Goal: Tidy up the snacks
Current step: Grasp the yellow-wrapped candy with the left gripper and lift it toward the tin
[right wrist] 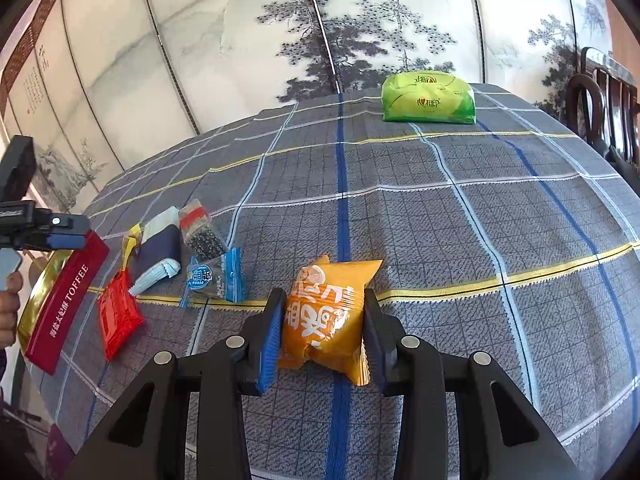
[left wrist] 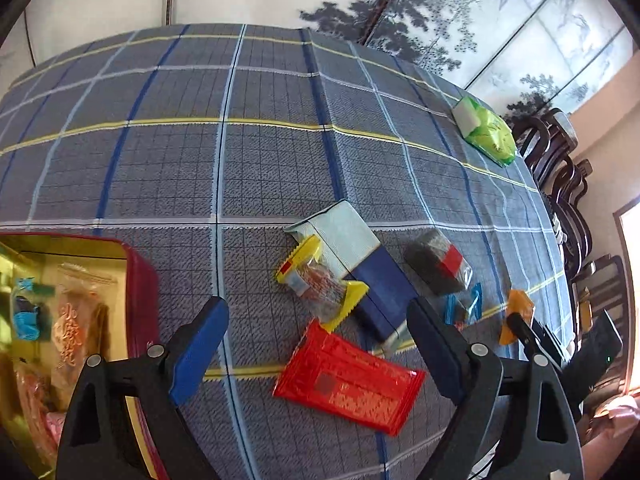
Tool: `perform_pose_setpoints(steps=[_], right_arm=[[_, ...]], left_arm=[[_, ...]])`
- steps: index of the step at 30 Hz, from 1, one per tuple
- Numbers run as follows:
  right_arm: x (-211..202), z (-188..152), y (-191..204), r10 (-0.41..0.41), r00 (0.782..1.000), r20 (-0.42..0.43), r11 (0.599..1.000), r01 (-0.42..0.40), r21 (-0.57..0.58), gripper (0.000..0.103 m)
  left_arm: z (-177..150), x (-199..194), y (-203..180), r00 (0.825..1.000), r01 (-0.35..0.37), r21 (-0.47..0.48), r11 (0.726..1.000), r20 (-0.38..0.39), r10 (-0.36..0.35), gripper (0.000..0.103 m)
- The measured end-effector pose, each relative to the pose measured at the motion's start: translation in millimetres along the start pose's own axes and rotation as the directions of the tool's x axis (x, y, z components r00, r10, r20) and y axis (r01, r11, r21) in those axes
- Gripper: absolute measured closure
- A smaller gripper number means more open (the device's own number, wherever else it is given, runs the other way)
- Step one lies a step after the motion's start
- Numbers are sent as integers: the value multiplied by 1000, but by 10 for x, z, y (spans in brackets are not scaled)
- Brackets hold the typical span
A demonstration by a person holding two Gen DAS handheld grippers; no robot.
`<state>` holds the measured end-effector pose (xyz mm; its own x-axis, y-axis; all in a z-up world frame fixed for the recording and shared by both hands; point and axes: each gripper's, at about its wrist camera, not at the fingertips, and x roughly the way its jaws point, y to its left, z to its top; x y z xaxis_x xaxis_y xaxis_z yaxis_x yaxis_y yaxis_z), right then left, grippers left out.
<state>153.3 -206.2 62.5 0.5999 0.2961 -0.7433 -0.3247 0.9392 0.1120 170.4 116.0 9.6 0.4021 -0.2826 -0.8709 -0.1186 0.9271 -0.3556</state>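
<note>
My right gripper [right wrist: 324, 332] is shut on an orange snack packet [right wrist: 326, 316], which also shows in the left wrist view [left wrist: 518, 314]. My left gripper [left wrist: 316, 344] is open and empty above a red snack packet [left wrist: 348, 388], beside the red toffee tin [left wrist: 140, 280] that holds several snacks. Loose on the cloth lie a yellow-ended packet [left wrist: 320, 284], a blue-and-white packet [left wrist: 360, 264], a dark packet with a red band [left wrist: 438, 264] and a small blue candy packet [left wrist: 464, 306]. In the right wrist view they lie left of my gripper, with the tin [right wrist: 64, 296] at the far left.
A green tissue pack [right wrist: 428, 96] lies at the far edge of the table, also in the left wrist view [left wrist: 486, 130]. The table has a blue-grey checked cloth [right wrist: 480, 240]. Dark wooden chairs [left wrist: 560, 184] stand on the right. A painted screen [right wrist: 320, 20] stands behind.
</note>
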Motion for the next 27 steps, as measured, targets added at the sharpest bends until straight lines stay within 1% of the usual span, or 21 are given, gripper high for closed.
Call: perform_pose_setpoints(steps=[2,4,7,9,10,11,13,14,15,17,18,19,23,27], right_arm=[[-10,-3,-27,20,1000,7,1000,-20,13,65],[-11,-4,-29,31,999,8,999,-31,16,65],[-13,-5,-20,40,999,13,999,-40,13,65],[-16,-2,-27,43,999,19,999,-43,20,65],[-18,0,-36,45,999,22,999,-46,25,65],[-16,1,-42,48,999,22,998,-49,30,65],[-16,5,-57,46,999,25,998,-47,38,65],[-18,5,-57,45,999,25,998,-46,38,65],[-18,6,-58,44,999,24,998,-45,38,65],[-16,9,-66,41,999,23,998,-42,43,65],[-11,11,-75,40,999,19,998,-40,46,65],[-6,12,-80,35,999,15,998,-36,50,65],[4,20,-77,14,1000,10,999,-15,51,65],[11,24,-79,-13,1000,6,998,12,60,65]], left_arm=[[68,139,5,1000,-8,-7,1000,-27,8,16],[96,237,-12,999,-20,-3,1000,-46,19,18],[111,346,-46,997,-26,14,1000,-72,27,29],[98,416,-36,995,-6,-2,1000,-100,6,46],[104,453,-30,994,-4,-9,1000,-111,3,49],[109,435,-38,996,-5,-5,1000,-90,5,50],[111,443,-14,996,25,-16,1000,-88,-26,54],[108,429,3,997,23,-24,999,-75,-25,61],[98,413,25,997,17,-34,999,-69,-20,71],[71,344,71,998,35,-55,998,-52,-38,72],[44,279,79,999,26,-57,998,-33,-28,72],[11,204,72,1000,19,-49,999,-12,-20,72],[-205,-146,-33,998,32,-3,999,58,-31,72],[-503,-515,-147,989,4,43,999,148,-10,72]])
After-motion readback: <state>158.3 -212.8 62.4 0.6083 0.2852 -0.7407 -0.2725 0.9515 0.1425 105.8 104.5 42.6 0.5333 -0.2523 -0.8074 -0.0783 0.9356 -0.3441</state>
